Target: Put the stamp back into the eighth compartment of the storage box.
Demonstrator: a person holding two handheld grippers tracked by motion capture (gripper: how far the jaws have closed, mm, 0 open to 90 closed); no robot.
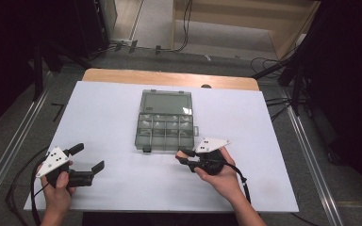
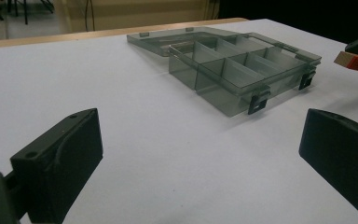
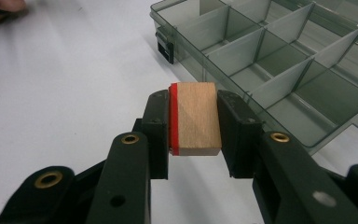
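- My right hand-held gripper [image 3: 193,123] is clamped on a small wooden block [image 3: 196,119] with one red face; pads press its two opposite flat sides, red face against one pad.
- Block rides just above the white tabletop [image 1: 122,113], near the front right corner of the open compartment box [image 1: 165,125], not touching it.
- Box sits mid-tabletop, lid [image 1: 166,101] folded flat toward the far edge, latches [image 1: 146,149] facing me.
- Block looks light, rigid, smooth-sided wood; won't crush, could twist if pinched off-centre. Grip is square across the middle, looks secure.
- Box is thin clear grey plastic, light, likely to slide if I bump a wall; I'd lower the block straight down into a compartment.
- The nearest compartments [image 3: 279,79] look empty; dividers are thin, so clearance for the pads looks tight.
- My left hand-held gripper [image 1: 86,165] is wide apart, holding nothing, resting near the front left corner of the tabletop, well apart from box and block.
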